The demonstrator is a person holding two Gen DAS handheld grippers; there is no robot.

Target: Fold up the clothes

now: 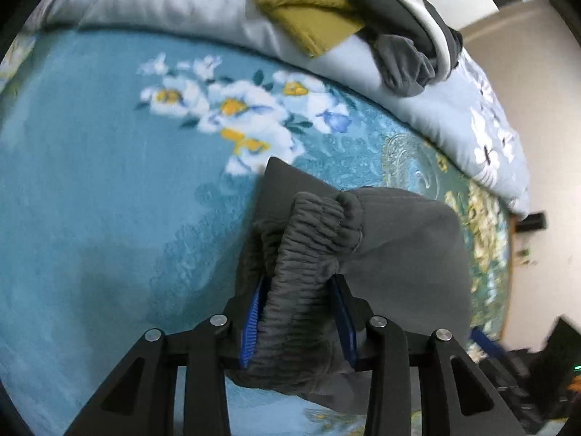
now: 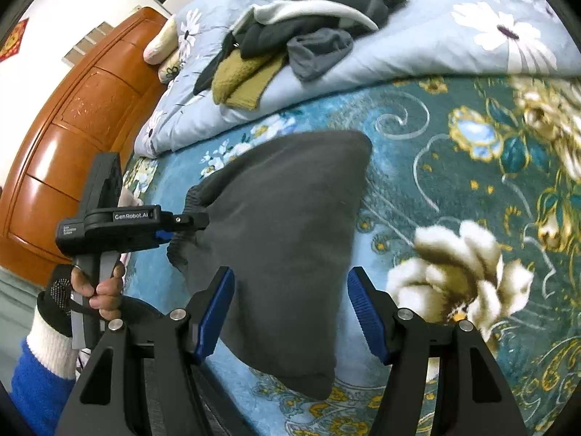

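Note:
A dark grey garment (image 1: 406, 254) with a gathered elastic waistband (image 1: 312, 239) is lifted off the teal floral blanket (image 1: 109, 200). My left gripper (image 1: 299, 312) is shut on the bunched waistband, with a blue pad on each side of it. In the right wrist view the same garment (image 2: 283, 236) hangs as a flat panel from the left gripper (image 2: 196, 221), which a gloved hand (image 2: 94, 290) holds. My right gripper (image 2: 290, 312) stands open around the lower part of the panel. Its left pad brushes the fabric and its right pad stands just apart from it.
A rolled light blue quilt (image 2: 417, 47) lies along the far side of the blanket (image 2: 454, 181). On it sits a heap of clothes (image 2: 326, 32), among them an olive-yellow piece (image 2: 239, 80). A wooden headboard (image 2: 72, 127) stands at the left.

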